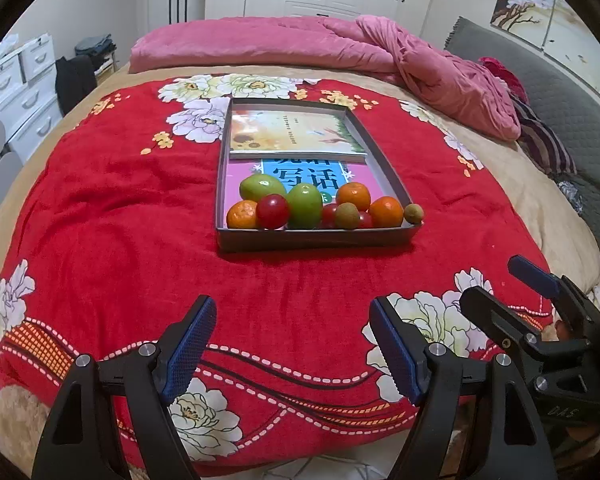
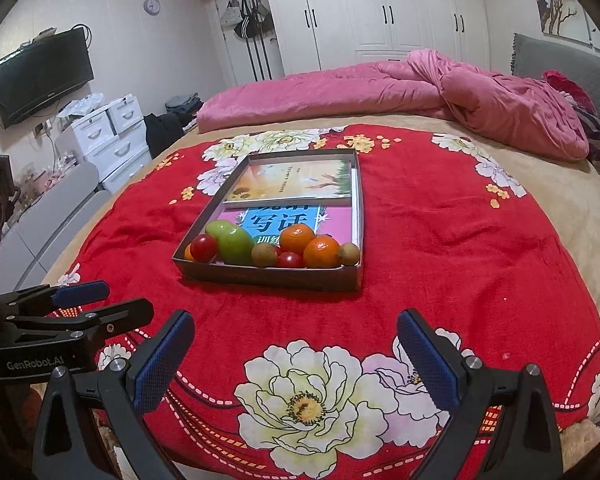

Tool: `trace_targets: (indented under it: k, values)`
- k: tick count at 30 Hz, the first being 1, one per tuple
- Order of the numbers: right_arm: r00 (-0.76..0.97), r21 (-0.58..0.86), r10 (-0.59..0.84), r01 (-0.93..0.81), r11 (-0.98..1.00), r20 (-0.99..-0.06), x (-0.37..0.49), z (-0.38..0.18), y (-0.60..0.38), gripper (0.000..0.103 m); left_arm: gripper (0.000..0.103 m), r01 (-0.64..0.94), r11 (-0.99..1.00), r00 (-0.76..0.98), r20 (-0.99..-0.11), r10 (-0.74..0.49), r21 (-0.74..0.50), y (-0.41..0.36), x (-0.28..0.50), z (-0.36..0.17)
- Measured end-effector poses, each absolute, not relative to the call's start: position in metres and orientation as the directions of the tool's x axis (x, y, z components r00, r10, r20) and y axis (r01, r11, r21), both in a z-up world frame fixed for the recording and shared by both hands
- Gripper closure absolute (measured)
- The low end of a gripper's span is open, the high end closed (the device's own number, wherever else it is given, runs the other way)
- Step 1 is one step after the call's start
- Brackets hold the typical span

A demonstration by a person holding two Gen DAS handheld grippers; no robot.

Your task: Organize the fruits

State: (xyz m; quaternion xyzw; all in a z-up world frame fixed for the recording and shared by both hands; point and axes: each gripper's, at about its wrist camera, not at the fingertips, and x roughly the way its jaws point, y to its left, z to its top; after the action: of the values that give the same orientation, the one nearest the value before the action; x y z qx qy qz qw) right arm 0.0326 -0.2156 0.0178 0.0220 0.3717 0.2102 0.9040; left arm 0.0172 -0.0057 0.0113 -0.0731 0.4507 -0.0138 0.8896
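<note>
A grey shallow tray sits on the red flowered blanket, with two books at its far end. Fruits are crowded at its near end: two green mangoes, oranges, red tomatoes and small brown kiwis. One kiwi lies at the near right corner. My left gripper is open and empty, well short of the tray. My right gripper is open and empty too; it shows at the right of the left wrist view.
The red blanket covers a bed. A pink duvet is bunched at the far side. White drawers and a wall TV stand to the left. White wardrobes line the back wall.
</note>
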Motion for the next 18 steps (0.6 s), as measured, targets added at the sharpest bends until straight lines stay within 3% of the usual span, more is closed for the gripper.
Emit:
trace_targets:
  k: [18]
  values:
    - [0.641, 0.189, 0.384, -0.353, 0.916, -0.665, 0.0349, 0.0163, -0.2168, 0.001, 0.023, -0.055, 0.987, 0.597, -0.797, -0.087, -0.149, -0.0023, 0.0174, 0.0118]
